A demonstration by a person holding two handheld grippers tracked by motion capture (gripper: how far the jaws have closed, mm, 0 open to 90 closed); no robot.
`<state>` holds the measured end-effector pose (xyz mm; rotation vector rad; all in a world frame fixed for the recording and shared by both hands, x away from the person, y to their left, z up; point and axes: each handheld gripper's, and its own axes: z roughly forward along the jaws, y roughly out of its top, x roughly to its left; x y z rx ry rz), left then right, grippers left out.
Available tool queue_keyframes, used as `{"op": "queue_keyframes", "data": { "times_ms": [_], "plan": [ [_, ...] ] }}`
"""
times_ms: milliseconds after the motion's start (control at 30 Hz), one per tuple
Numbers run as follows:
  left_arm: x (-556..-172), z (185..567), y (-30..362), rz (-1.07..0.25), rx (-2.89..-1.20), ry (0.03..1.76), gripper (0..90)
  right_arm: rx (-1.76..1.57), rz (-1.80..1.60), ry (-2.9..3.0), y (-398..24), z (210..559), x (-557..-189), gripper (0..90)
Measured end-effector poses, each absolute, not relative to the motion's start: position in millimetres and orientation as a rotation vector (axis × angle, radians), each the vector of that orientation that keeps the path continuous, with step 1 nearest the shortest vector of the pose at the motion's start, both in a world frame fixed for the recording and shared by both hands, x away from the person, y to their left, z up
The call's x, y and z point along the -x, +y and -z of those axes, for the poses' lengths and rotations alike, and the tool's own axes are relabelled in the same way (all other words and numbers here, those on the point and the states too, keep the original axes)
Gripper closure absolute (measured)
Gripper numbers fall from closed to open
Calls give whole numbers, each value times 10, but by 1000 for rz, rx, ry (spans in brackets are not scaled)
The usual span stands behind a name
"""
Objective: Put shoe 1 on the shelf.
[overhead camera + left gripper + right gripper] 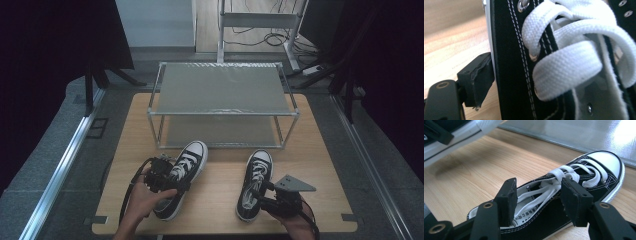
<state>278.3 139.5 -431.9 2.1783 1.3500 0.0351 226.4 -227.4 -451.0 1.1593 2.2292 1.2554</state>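
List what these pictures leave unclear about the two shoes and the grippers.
- Left gripper, left gripper view: one jaw presses the left shoe; the other is hidden behind the shoe's side, so the grip is unconfirmed.
- Right gripper, right gripper view: jaws straddle the right shoe; whether they touch it is unclear.
- Insole print, right gripper view: too small to read.
- Rack lower shelf, high view: mostly covered by the top shelf.

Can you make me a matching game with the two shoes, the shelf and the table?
Things:
1. left shoe
2. right shoe
3. shelf
4. table

Descriptions:
A. made of light wood
B. grey metal, standing behind the shoes
C. flat on the table, right gripper open around its side wall
D. clamped by the left gripper

Pairs: 1-D, 2-C, 3-B, 4-A
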Motion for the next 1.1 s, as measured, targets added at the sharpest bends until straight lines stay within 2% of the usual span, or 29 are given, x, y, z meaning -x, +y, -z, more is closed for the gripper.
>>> {"op": "queue_keyframes", "data": {
  "times_ms": [1100],
  "plan": [
    [-2981,3708,1270,-65,-2160,1222,155,-1177,-1256,2217,-2310,4508,-2284,473]
  ]
}}
